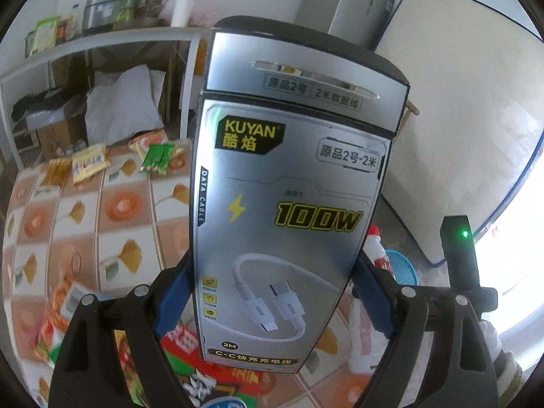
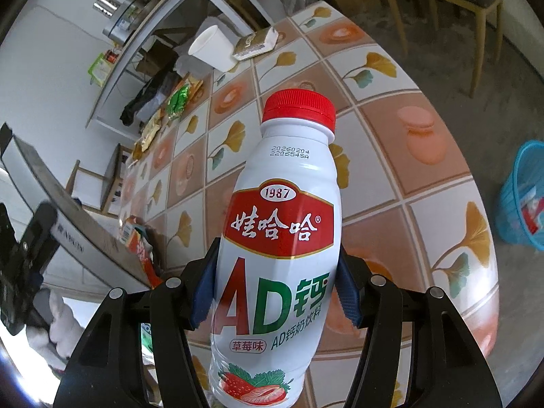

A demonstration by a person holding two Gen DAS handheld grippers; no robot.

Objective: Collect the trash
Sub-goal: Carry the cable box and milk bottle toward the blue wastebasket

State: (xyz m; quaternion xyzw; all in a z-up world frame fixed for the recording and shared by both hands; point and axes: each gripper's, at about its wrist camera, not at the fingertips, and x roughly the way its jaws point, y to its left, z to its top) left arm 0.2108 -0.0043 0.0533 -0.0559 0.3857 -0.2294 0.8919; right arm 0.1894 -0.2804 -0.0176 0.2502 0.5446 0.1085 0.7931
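My left gripper is shut on a silver data-cable box and holds it upright above the patterned table. My right gripper is shut on a white AD calcium milk bottle with a red cap, held above the table. The same silver box and the left gripper show at the left of the right wrist view. A blue trash basket with some trash inside stands on the floor to the right; it also shows in the left wrist view.
Snack wrappers and a green packet lie at the table's far edge. A red and green box and an orange wrapper lie near me. A white paper cup and a small carton lie on the table. A chair stands beyond.
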